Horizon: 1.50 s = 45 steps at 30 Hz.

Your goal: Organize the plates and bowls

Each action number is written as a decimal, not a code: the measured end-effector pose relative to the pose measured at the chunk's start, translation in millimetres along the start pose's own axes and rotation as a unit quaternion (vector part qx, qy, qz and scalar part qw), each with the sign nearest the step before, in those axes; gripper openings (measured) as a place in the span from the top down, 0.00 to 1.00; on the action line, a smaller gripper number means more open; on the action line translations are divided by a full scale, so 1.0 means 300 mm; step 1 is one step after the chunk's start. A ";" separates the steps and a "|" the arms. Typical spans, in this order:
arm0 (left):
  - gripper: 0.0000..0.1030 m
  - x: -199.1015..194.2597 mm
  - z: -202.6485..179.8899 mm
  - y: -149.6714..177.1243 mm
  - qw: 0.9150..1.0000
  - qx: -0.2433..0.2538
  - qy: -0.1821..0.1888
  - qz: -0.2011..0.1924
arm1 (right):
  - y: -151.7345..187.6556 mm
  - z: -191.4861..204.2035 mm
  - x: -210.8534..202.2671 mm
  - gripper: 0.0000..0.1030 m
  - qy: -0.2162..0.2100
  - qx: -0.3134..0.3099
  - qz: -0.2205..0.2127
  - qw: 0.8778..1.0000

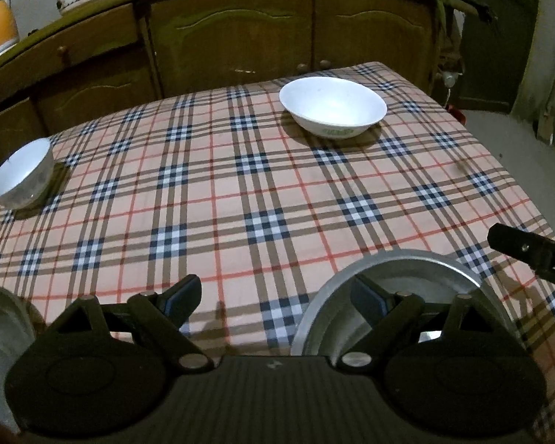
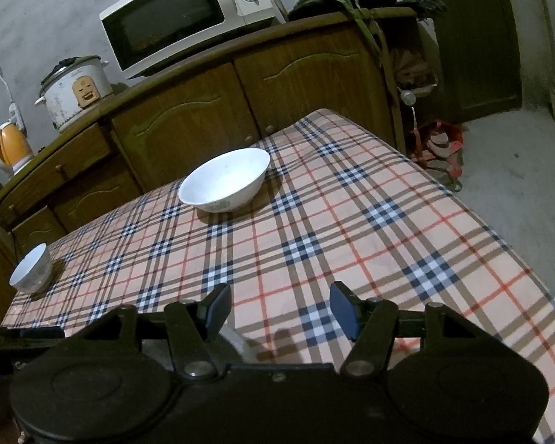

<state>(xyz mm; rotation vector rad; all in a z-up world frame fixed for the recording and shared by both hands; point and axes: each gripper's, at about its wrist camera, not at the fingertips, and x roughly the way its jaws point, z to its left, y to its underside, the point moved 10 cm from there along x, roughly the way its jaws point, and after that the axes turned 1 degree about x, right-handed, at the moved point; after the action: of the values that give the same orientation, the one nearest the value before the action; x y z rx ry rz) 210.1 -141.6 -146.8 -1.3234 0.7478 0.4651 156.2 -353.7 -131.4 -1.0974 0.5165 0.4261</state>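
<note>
A plaid-clothed table [image 1: 240,192] carries a large white bowl [image 1: 333,105] at the far right and a small white bowl [image 1: 20,175] at the left edge. A round metal plate [image 1: 407,270] lies near the front, under the right finger of my left gripper [image 1: 275,298], which is open and holds nothing. Another shiny metal dish [image 1: 0,329] shows at the lower left. In the right wrist view, my right gripper [image 2: 282,310] hovers open over bare cloth, with the large bowl [image 2: 225,179] ahead and the small bowl [image 2: 31,268] far left. A sliver of the metal plate [image 2: 238,340] peeks out by its left finger.
A wooden cabinet [image 2: 203,118] runs behind the table, with a microwave [image 2: 181,14], a rice cooker [image 2: 74,88] and an orange kettle [image 2: 11,146] on top. A red bag [image 2: 440,144] sits on the concrete floor to the right, near a dark door [image 2: 473,37].
</note>
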 end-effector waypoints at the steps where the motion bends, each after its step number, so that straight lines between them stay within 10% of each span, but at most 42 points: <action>1: 0.12 0.004 -0.001 -0.005 1.000 0.001 -0.001 0.000 | -0.007 0.000 0.006 0.30 0.000 -0.002 -0.001 1.000; 45: 0.04 0.271 0.034 -0.461 0.998 -0.043 0.011 -0.047 | -0.465 0.107 0.408 0.23 -0.062 -0.083 -0.008 0.995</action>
<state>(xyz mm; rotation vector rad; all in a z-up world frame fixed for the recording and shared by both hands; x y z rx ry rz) 363.8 -168.8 -108.7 -1.4384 0.6870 0.4127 339.4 -370.9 -90.9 -1.2243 0.3664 0.5265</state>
